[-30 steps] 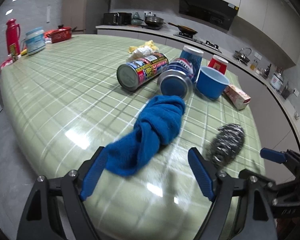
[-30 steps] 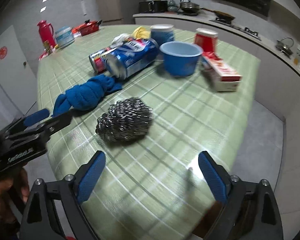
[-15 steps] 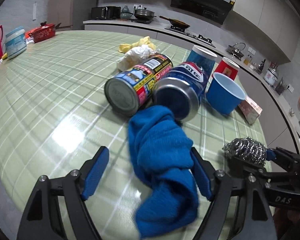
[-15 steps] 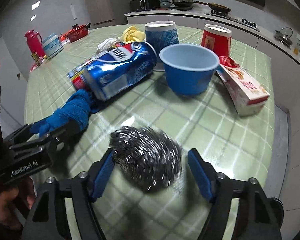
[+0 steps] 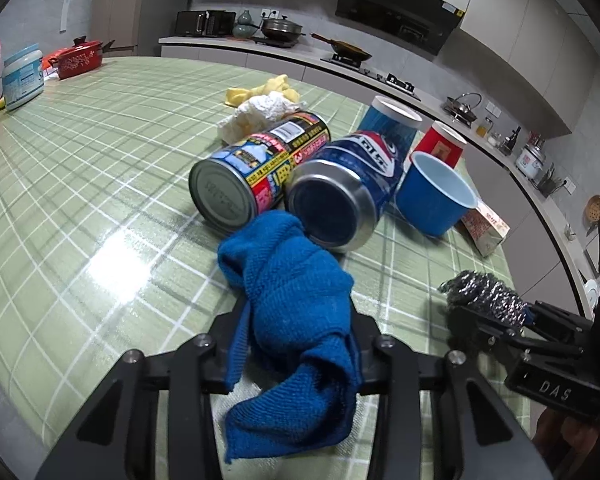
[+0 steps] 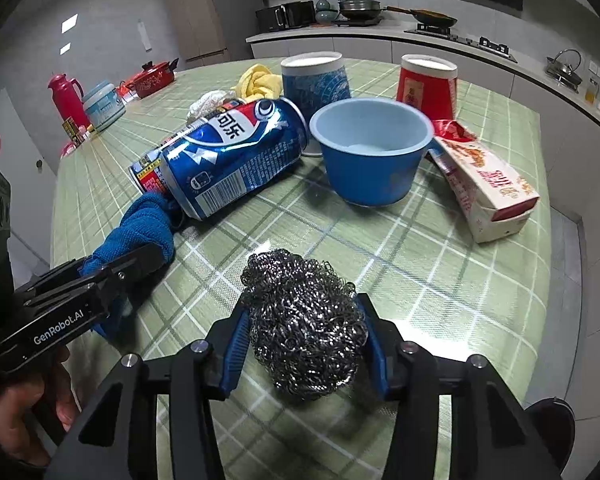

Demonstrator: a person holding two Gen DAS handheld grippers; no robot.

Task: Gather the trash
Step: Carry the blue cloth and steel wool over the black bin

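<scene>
The blue cloth [image 5: 296, 300] was clamped in the left gripper [image 5: 296, 336], jaws squeezed tight on its bunched middle, the far end lying on the green checked table [image 5: 80, 184] and touching the rim of the blue soda can [image 5: 340, 196]. The steel wool ball [image 6: 306, 320] sat on the table just to the rt, between the blue pads [image 6: 236, 340] of the right gripper [image 6: 304, 340]; those jaws were closing & already pressing both sides of it.

The left wrist view showed the tail of the cloth hanging loose below the jaws (hidden in the other cam) plus the printed food can [image 5: 256, 168] lying beside the soda can. The right wrist view gave only a sliver of that food can, but showed the left gripper from the side w/ a hand [image 6: 16, 412] under it.

Farther out: a blue bowl [image 6: 370, 152], an upturned blue cup [image 6: 316, 80] & red cup [image 6: 426, 84], a torn carton [image 6: 484, 188], a yellow rag [image 6: 258, 80] and a crumpled white wad [image 5: 260, 114].
</scene>
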